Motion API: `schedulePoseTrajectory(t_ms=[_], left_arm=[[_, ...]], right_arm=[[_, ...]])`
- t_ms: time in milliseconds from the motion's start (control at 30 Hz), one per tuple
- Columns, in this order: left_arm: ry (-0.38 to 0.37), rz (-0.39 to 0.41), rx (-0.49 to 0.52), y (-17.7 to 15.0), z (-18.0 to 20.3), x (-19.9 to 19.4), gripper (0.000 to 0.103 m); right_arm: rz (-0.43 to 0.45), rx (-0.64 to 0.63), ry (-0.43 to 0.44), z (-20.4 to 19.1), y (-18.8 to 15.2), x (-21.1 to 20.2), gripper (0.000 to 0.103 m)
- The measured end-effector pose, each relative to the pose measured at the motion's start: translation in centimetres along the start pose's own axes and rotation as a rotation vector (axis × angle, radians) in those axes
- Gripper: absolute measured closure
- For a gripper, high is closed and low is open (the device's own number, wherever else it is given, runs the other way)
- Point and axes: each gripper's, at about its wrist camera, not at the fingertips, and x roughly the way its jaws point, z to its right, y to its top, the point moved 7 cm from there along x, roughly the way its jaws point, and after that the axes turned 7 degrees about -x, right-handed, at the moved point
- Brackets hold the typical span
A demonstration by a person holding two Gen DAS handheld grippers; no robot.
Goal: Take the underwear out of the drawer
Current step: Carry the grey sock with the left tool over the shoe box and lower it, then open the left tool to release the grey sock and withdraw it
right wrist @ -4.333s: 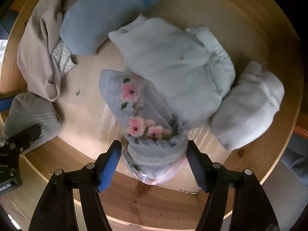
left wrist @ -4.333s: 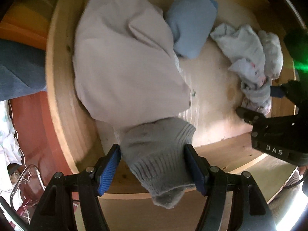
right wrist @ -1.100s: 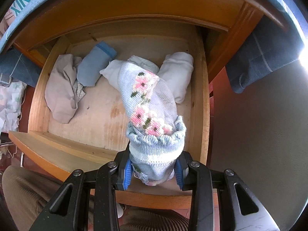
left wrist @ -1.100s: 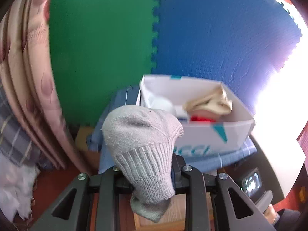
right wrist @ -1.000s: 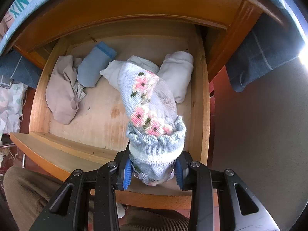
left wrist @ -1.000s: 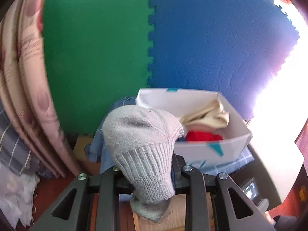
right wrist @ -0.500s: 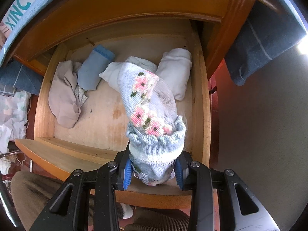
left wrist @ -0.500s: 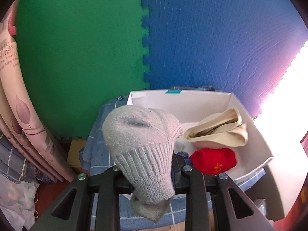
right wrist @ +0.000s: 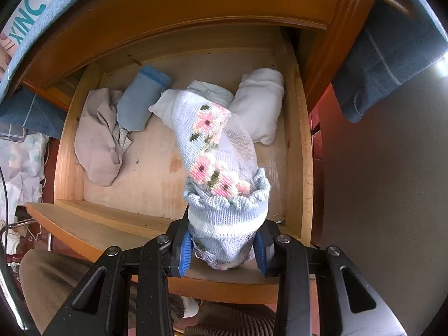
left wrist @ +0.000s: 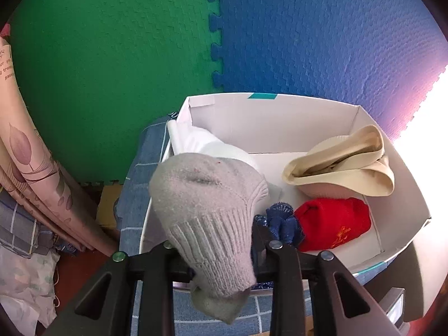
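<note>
Only the left wrist view shows the white cardboard box (left wrist: 268, 117), set on a blue checked cloth (left wrist: 140, 184) against green and blue foam wall mats. The left gripper (left wrist: 215, 254) hangs over the box's near left corner with a grey sock (left wrist: 207, 210) between its fingers; the jaws are opening, narrowly apart, and the sock's ribbed cuff still sits between them, its toe end dangling below. Inside the box lie a cream garment (left wrist: 344, 165) by the right wall, a red bundle (left wrist: 333, 221) near the front edge, a dark blue bundle (left wrist: 282, 224) beside it and a white item (left wrist: 212, 145) in the left rear corner.

Only the right wrist view shows the open wooden drawer (right wrist: 301, 151). The right gripper (right wrist: 224, 249) hovers above the drawer's front right corner, clamped tight on a pale blue sock bundle with pink knitted flowers (right wrist: 218, 162), which is lifted clear of the drawer floor. In the drawer, a beige garment (right wrist: 98, 137) lies along the left side, a light blue sock roll (right wrist: 140, 103) beside it toward the back, and two white bundles (right wrist: 260, 103) at the back right. Trousered knees (right wrist: 47, 282) show below the drawer front.
</note>
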Motion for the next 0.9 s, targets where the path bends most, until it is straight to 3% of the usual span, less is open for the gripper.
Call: schedulePoseTrajectory(t_ms=[233, 333, 600, 733, 900], left_arm=[[0.025, 0.019, -0.043, 0.3, -1.1, -0.8, 0.056], [0.026, 0.067, -0.027, 0.8, -1.1, -2.0, 0.041], [-0.027, 0.106, -0.022, 1.3, -0.8, -5.2, 0.039], [0.02, 0.152, 0.016, 0.0, -1.2, -7.3, 0.039], [0.084, 0.173, 0.074, -4.4, -1.7, -8.9, 0.039]], right_arm=[[-0.002, -0.005, -0.002, 0.0, 0.0, 0.1, 0.07], [-0.002, -0.006, -0.002, -0.1, 0.0, 0.1, 0.07], [-0.002, -0.009, -0.01, -0.2, 0.1, 0.2, 0.07], [-0.002, -0.013, -0.012, -0.1, 0.1, 0.2, 0.07], [0.0, -0.019, -0.019, 0.0, 0.1, 0.3, 0.07]])
